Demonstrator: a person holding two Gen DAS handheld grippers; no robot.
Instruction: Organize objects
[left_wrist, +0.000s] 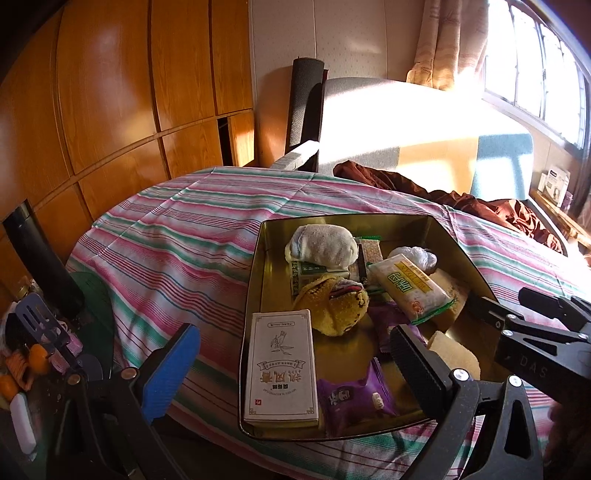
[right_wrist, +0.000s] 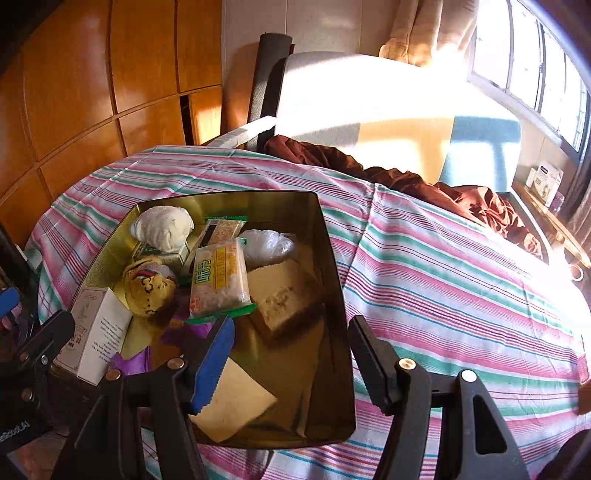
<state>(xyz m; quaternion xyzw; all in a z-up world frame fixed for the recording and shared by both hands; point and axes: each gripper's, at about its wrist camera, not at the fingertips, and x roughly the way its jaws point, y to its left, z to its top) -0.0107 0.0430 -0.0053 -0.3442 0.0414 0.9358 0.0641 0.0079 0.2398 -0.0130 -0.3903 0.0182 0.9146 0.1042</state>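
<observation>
A gold tin (left_wrist: 255, 258) (right_wrist: 334, 266) sits on the striped tablecloth (left_wrist: 166, 236). It holds a white box (left_wrist: 282, 365) (right_wrist: 96, 332), a yellow plush (left_wrist: 332, 302) (right_wrist: 147, 291), a rolled white sock (left_wrist: 321, 245) (right_wrist: 162, 227), a cracker packet (left_wrist: 410, 288) (right_wrist: 219, 282), a purple packet (left_wrist: 354, 398) and a beige sponge (right_wrist: 284, 295). A pale yellow pad (right_wrist: 236, 398) lies in the tin's near right corner. My left gripper (left_wrist: 295, 369) hangs open above the tin's near edge. My right gripper (right_wrist: 293, 365) is open and empty, straddling the tin's right wall.
Crumpled brown cloth (left_wrist: 443, 188) (right_wrist: 406, 181) lies at the table's far side, before a sunlit chair (left_wrist: 388, 122). A black flask (left_wrist: 40, 254) and small clutter with oranges (left_wrist: 37, 360) crowd the left. Wooden cabinets (left_wrist: 110, 92) stand behind. Striped cloth spreads right of the tin.
</observation>
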